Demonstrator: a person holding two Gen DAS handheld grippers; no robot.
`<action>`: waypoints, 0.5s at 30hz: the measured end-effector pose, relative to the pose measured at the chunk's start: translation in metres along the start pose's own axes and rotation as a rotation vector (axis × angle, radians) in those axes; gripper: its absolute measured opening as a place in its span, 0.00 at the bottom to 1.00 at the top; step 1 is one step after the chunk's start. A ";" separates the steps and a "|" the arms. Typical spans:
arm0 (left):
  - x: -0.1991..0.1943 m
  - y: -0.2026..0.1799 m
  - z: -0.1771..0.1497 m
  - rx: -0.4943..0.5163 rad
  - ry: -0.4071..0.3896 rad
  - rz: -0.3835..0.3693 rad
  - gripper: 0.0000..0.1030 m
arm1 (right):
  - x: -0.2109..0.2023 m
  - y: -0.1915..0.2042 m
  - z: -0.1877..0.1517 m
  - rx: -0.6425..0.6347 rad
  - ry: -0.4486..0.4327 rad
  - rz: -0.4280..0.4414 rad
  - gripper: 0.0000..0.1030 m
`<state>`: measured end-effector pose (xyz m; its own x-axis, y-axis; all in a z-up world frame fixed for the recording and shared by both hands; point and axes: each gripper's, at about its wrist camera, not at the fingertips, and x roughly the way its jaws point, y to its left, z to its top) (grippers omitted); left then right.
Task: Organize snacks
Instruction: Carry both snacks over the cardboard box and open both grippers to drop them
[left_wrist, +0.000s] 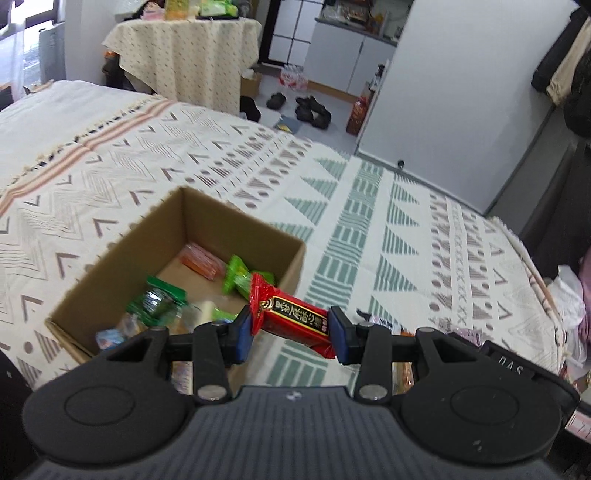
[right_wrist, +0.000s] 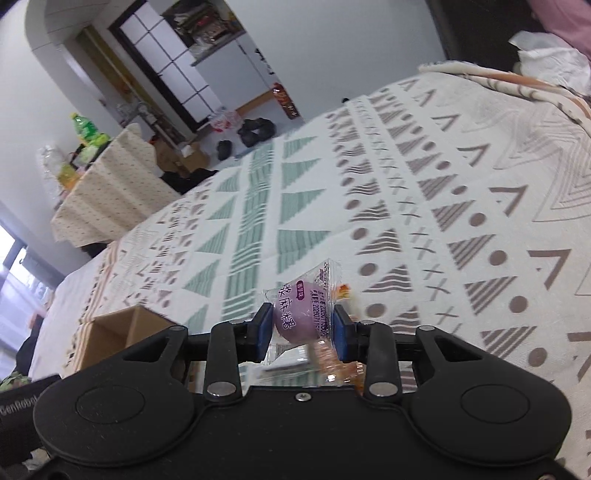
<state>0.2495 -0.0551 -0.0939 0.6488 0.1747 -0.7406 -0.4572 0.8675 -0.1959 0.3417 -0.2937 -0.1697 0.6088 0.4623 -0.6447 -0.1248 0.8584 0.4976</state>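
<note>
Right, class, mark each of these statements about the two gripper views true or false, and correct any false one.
1. The left gripper holds a red snack bar. True.
2. The cardboard box is empty. False: it already holds several snacks, among them a green packet and an orange packet.
3. The right gripper grips a purple wrapped sweet. True.
4. The box stands on a bare wooden floor. False: it sits on a patterned cloth.
</note>
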 end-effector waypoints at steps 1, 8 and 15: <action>-0.003 0.003 0.002 -0.003 -0.005 0.002 0.40 | -0.002 0.004 -0.001 -0.007 -0.004 0.010 0.32; -0.017 0.024 0.010 -0.035 -0.029 0.019 0.40 | -0.005 0.026 -0.005 -0.043 -0.015 0.048 0.32; -0.032 0.043 0.016 -0.061 -0.054 0.037 0.40 | -0.015 0.060 -0.011 -0.110 -0.059 0.147 0.32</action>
<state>0.2190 -0.0160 -0.0685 0.6619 0.2330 -0.7124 -0.5166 0.8305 -0.2084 0.3163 -0.2469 -0.1363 0.6224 0.5731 -0.5331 -0.2986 0.8035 0.5151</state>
